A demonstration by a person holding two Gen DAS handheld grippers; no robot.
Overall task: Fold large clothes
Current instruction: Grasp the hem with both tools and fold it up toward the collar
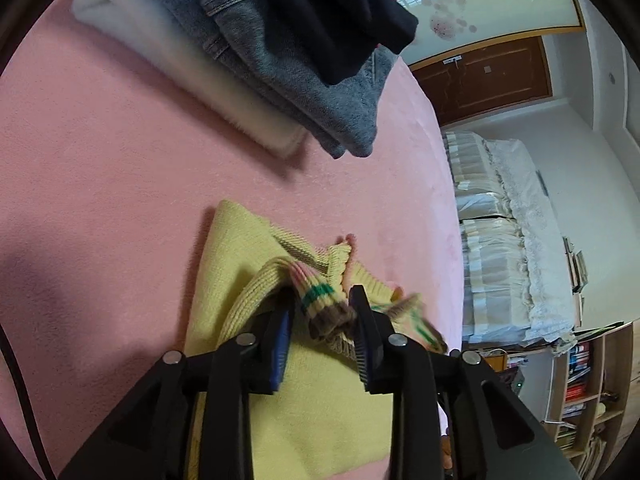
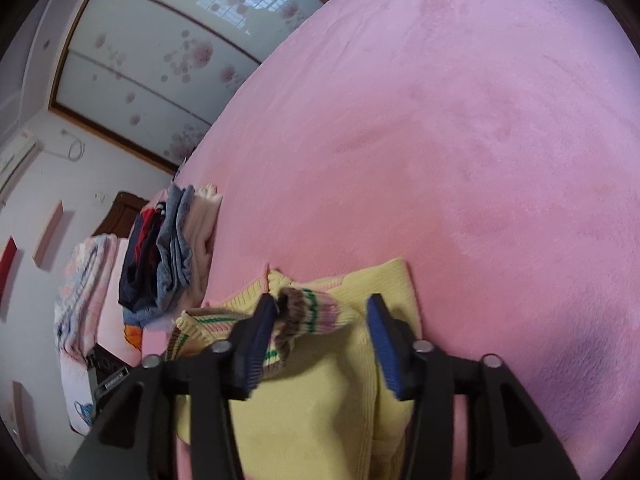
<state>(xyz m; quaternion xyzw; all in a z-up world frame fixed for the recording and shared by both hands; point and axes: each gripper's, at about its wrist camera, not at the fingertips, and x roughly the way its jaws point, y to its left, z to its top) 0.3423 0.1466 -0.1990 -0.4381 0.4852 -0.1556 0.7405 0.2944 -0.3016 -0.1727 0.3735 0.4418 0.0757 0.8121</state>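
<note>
The sweater (image 1: 236,280) is pale yellow knit, lying partly folded on the pink bed (image 1: 100,180), with ribbed cuffs striped in pink, green and brown bunched up on top. 1 sweater, 2 striped cuffs visible, and 1 stack (image 1: 280,48) of 3 folded things further up the bed: something fluffy white at the bottom, jeans in the middle, a dark navy piece on top. The left gripper (image 1: 322,320) has its jaws spread, and 1 cuff (image 1: 320,304) sits in the gap between the blue pads, not squeezed. The right gripper (image 2: 322,320) is spread wide too, with a cuff (image 2: 308,312) right against its left pad and the other pad well clear of it. The left view shows a white-draped bed (image 1: 512,240) and a bookshelf (image 1: 588,380) off to the side, plus a brown door (image 1: 484,80). The right view picks up a lot more bare pink blanket, the stack (image 2: 168,256) side-on near the bed edge, and a flower-print wardrobe panel (image 2: 160,60).
</note>
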